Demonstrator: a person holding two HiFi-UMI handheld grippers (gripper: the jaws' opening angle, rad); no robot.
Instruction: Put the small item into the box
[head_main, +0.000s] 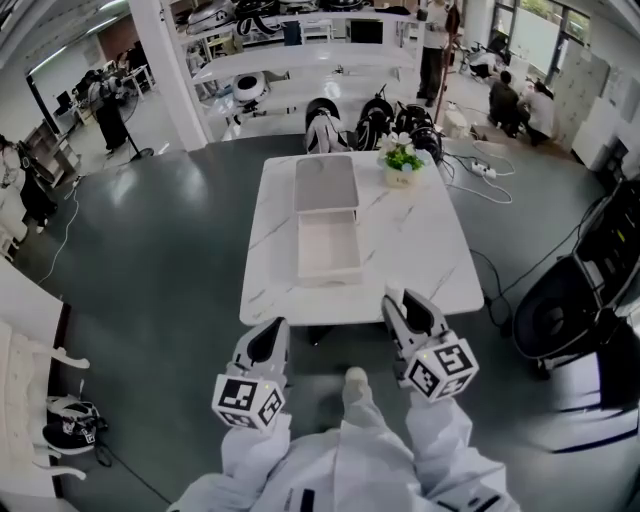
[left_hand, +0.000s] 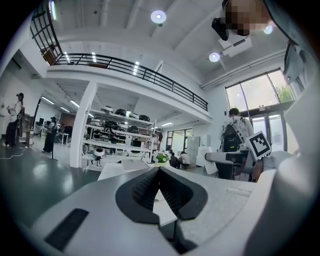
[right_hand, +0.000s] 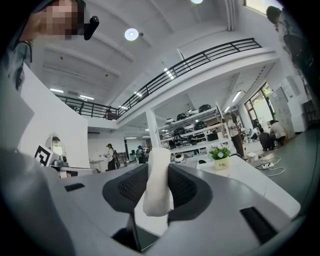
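Both arms are out in front of me, white sleeves (head_main: 437, 432) side by side, each tool pointing level at the bench (head_main: 425, 262). Both stop just short of its near edge, out over the dark floor (head_main: 160, 280).

My right hand-held gripper (right_hand: 159, 168) is clamped on the small item (right_hand: 157, 191), a white roll. It stands upright between the black ribbed pads, its top poking above the tips. Right, so the item is in my right hand and not in the box.

My left hand-held gripper (left_hand: 159, 170) has its tips pressed together with nothing between them. It sits level with the right one, its marker cube (head_main: 248, 400) facing up at me.

The box (head_main: 328, 273) lies open and white near the middle of the bench, towards the near edge. A grey lid (head_main: 326, 183) lies flat against its far side. A potted plant (head_main: 402, 162) stands by the far right corner.
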